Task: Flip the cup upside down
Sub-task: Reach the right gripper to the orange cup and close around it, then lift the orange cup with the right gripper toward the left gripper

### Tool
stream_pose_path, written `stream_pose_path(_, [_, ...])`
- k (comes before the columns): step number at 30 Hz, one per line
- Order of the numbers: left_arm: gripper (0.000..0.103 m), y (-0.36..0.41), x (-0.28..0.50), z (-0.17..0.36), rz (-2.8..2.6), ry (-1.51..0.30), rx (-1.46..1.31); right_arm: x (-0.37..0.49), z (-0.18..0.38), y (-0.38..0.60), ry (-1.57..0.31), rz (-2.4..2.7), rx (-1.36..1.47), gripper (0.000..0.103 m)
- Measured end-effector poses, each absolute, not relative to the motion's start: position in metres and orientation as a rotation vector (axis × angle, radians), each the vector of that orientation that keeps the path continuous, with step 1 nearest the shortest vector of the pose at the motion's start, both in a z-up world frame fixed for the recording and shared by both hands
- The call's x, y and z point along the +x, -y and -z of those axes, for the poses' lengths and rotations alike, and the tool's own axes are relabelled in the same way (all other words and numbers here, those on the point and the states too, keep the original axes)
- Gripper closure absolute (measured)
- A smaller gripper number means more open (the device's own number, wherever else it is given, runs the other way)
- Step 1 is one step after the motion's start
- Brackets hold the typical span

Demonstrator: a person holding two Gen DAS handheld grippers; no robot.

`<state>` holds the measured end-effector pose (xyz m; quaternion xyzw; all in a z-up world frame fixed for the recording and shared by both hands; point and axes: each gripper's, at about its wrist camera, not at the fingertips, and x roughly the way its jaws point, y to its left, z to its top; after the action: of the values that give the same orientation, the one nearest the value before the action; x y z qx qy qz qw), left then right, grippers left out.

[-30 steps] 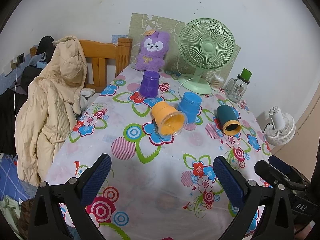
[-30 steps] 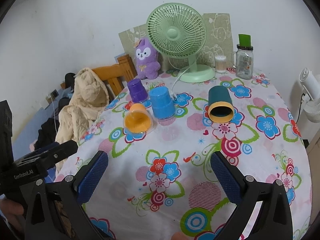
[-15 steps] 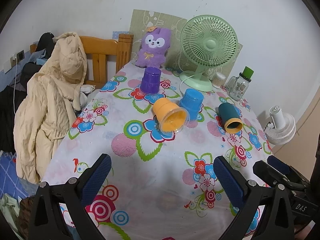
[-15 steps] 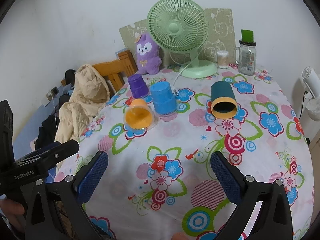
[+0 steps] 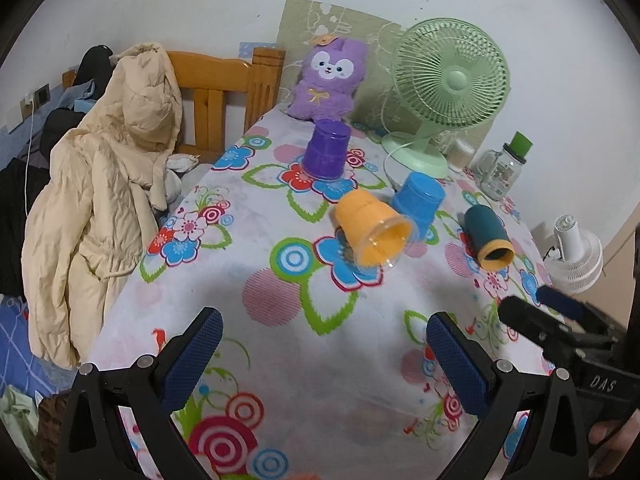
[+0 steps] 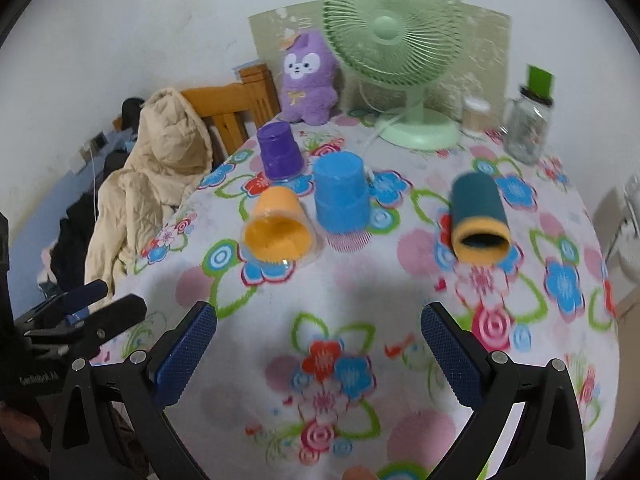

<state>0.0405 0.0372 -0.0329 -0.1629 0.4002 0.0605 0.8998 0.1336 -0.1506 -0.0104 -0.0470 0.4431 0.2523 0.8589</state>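
Both pairs of fingers stand spread wide with nothing between them. We see the left gripper (image 5: pixel 324 344) over the near part of the flowered tablecloth (image 5: pixel 280 312), its blue pads (image 5: pixel 192 356) well short of the cups; the right gripper (image 6: pixel 318 340) hangs likewise over the cloth, pads (image 6: pixel 448 356) apart and holding nothing.

We take the green desk fan (image 5: pixel 448 76) at the far edge as our landmark. In front of its base, toward us, the blue cup (image 5: pixel 418 200) stands mouth down. Touching or just beside the blue cup, on the side away from the fan, the orange cup (image 5: pixel 370 228) lies on its side: its long axis runs roughly level with the cloth, base toward the fan, open mouth facing us and a little to the right in the left wrist view. In the right wrist view the same orange cup (image 6: pixel 278 226) shows its mouth toward the camera, left of the blue cup (image 6: pixel 340 196).

Left of the fan's base a purple cup (image 5: pixel 326 154) stands mouth down, with a purple plush rabbit (image 5: pixel 330 76) behind it against the wall. Right of the fan and nearer us, a dark teal cup (image 6: pixel 478 216) with an orange rim also lies on its side, mouth toward us, well apart from the blue cup. Beside the fan's base on the right stands a glass jar (image 5: pixel 502 168) with a green lid. A cream padded coat (image 5: pixel 100 184) hangs over a wooden chair (image 5: pixel 218 84) off the table's left side.
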Motion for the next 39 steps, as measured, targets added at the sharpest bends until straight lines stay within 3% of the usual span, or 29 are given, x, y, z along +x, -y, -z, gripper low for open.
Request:
stream_pose_path(9, [0.000,-0.068,0.073,0.044,-0.137,-0.862,-0.336,0.192,0.005,0.075,-0.983,-0.672,-0.205,0.000])
stream_pose_path(24, [0.000,-0.099,0.115,0.067,-0.146,-0.931,-0.275,0.248,0.064,0.009,-1.195,-0.726,-0.310,0.001])
stream_pose_path(31, [0.000,-0.098,0.120,0.074,-0.132,-0.952,-0.291,0.267,0.088,0.006,-1.274,-0.709,-0.316,0.015])
stream_pose_path(35, [0.000,-0.095,0.117,0.073,-0.128,-0.955,-0.298,0.267,0.098,0.006,-1.315,-0.721,-0.311,0.038])
stream_pose_path(39, [0.000,-0.091,0.110,0.070,-0.130,-0.951,-0.296,0.259,0.083,0.013,-1.278,-0.746,-0.269,0.038])
